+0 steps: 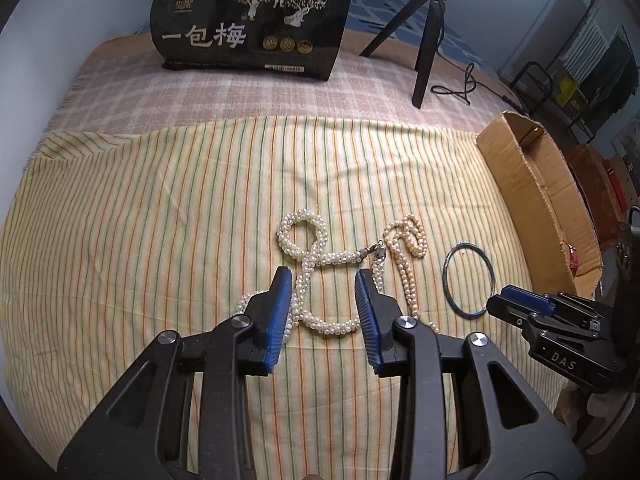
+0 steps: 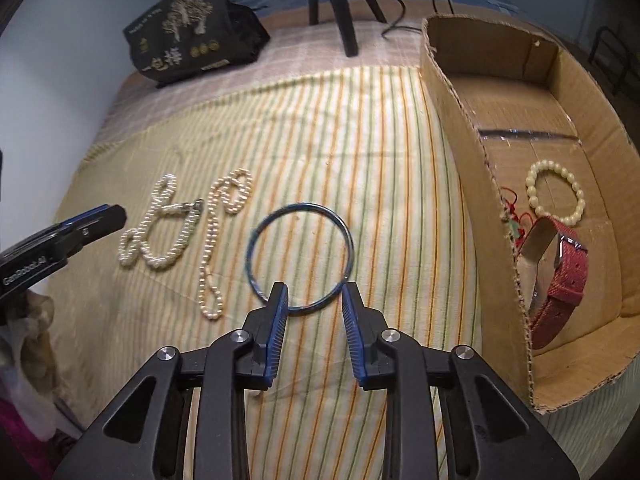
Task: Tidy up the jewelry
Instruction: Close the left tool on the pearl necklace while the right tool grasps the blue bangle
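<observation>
**Loose pearls and a thin bangle still out on the striped cloth**

The left gripper [image 1: 324, 276] hangs wide open, holding nothing, its blue pads straddling the thick woven pearl necklace [image 1: 320, 256] at the centre of the left wrist view. That rope looks limp and fairly heavy for its size; judged from its loops, it will sag and trail if lifted by one strand, so a pinch across the doubled section near the metal clasp [image 1: 374, 251] seems the surest hold. Just right of it lies the thin pearl strand [image 1: 404, 256], lighter, slippery, and apparently touching the rope near the clasp, so the two may drag together.

The right gripper [image 2: 314, 294] is also wide open and empty, its tips over the lower rim of the blue bangle [image 2: 298, 256] in the middle of the right wrist view. The bangle is stiff, thin and lies flat, so it will probably skate on the striped cloth [image 2: 360, 140] unless the pads close squarely on the rim.

The cardboard box [image 2: 460, 120] fills the right side of that view, just beside the bangle; it already holds a bead bracelet [image 2: 556, 192] and a red watch strap [image 2: 564, 280]. Its ragged near wall stands up and must be cleared. The box floor towards the upper right of the frame is open. A black bag [image 1: 252, 20] and a tripod [image 1: 424, 40] stand well apart along the top of the left wrist view.
</observation>
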{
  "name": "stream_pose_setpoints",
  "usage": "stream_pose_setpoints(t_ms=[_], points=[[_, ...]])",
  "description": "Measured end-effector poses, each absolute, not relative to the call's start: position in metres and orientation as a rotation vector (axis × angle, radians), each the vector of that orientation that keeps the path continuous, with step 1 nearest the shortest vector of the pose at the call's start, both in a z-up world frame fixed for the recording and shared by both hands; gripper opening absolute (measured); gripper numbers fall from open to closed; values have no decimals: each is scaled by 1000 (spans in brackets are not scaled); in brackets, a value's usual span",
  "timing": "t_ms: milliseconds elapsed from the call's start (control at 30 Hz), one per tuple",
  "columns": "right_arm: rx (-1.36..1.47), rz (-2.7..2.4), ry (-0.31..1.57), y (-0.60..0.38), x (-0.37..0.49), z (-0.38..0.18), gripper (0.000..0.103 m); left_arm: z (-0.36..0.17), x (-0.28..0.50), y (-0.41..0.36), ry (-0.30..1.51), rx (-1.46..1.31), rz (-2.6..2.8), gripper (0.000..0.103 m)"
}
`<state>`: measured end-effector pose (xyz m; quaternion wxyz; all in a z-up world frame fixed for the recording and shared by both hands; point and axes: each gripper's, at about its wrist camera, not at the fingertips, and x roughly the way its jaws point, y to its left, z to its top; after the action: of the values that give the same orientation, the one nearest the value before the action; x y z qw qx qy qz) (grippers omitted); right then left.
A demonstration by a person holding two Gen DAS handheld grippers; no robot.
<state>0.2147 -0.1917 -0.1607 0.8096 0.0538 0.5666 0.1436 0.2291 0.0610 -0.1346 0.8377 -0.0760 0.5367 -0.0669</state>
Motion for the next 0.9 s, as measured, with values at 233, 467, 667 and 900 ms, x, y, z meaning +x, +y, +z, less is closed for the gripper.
stream_pose_setpoints(t_ms=[233,467,667,900], points=[[157,267,1233,-196,221,-173,26,-144,233,61,1158,-148,-139,33],[141,249,1229,-193,222,-175,26,-162,240,61,1196,-138,-120,33],[128,243,1216,-190,224,-177,24,-175,245,60,1217,-140,-126,33],[135,257,1195,-189,226,-179,8,-178,246,53,1210,-92,-118,7]])
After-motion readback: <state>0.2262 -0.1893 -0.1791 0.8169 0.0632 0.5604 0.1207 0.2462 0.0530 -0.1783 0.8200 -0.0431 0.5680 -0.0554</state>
